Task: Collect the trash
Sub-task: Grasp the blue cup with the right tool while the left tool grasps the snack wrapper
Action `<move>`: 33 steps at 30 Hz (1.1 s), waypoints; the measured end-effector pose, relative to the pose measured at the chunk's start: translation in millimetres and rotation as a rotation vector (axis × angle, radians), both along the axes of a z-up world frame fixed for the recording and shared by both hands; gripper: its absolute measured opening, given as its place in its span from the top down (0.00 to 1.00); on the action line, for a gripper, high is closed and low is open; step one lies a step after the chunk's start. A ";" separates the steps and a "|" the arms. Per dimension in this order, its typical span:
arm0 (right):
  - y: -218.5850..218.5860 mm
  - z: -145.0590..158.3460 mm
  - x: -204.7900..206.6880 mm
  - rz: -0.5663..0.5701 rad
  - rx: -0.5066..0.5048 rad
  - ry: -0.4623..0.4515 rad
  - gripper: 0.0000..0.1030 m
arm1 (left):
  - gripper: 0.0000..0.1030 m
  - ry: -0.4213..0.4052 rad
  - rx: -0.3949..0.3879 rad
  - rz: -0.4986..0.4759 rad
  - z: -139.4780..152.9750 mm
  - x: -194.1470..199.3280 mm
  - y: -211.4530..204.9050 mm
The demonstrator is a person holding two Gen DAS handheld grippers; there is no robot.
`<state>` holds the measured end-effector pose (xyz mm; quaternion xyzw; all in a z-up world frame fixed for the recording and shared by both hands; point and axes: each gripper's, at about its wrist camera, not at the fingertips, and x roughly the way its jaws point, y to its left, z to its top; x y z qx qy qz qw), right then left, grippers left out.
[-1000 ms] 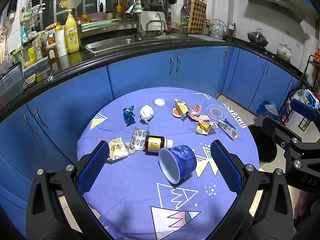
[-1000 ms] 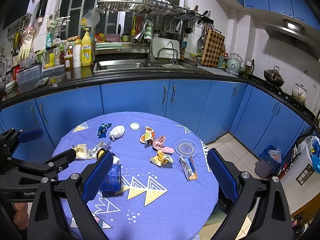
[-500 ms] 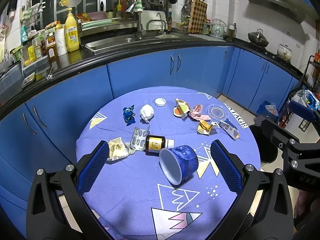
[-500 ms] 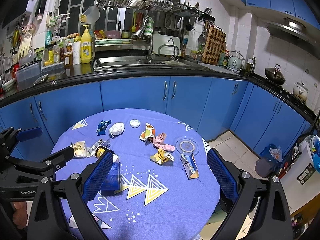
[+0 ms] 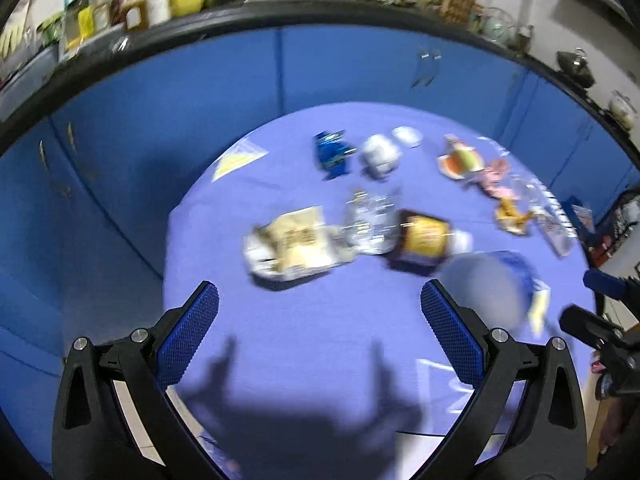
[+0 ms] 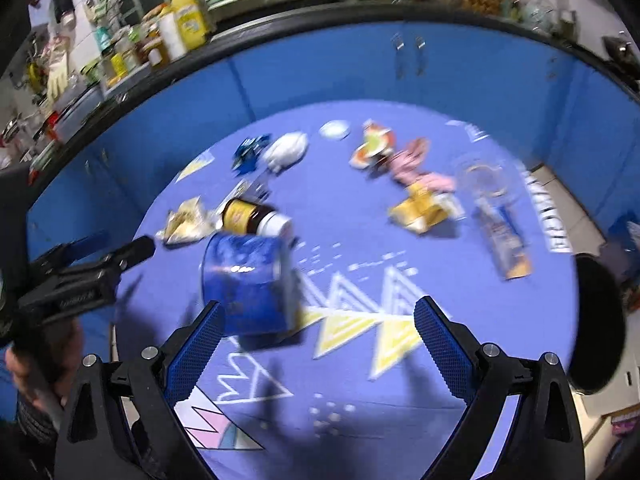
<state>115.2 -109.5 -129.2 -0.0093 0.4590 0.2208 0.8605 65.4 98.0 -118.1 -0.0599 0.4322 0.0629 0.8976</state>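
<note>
Crumpled beige paper wrapper (image 5: 290, 242), counter's left edge: probably light, soft; pinch mid-fold. Both grippers' fingers (image 5: 188, 338) released.

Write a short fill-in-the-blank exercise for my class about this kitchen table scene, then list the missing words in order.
1. The blue cup lies on its ____.
2. The tablecloth on the round table is ____ in colour.
3. Both the left gripper and the right gripper have jaws that are ____.
4. The brown bottle has a ____ cap.

Missing words: side; blue; open; white
</note>
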 end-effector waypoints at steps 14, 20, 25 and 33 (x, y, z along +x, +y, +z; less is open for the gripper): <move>40.9 -35.5 33.3 0.054 0.002 0.068 0.10 | 0.03 0.079 -0.059 0.042 -38.9 34.1 33.6; 38.9 -36.4 50.1 0.042 0.110 0.136 0.10 | 0.03 0.092 -0.050 0.073 -45.9 46.8 39.8; 48.5 -37.9 62.4 0.045 0.155 0.171 0.10 | 0.03 0.109 -0.044 0.075 -52.2 54.8 41.6; 67.6 -34.0 69.4 0.063 0.061 0.087 0.47 | 0.03 0.121 -0.068 0.048 -59.9 64.8 40.2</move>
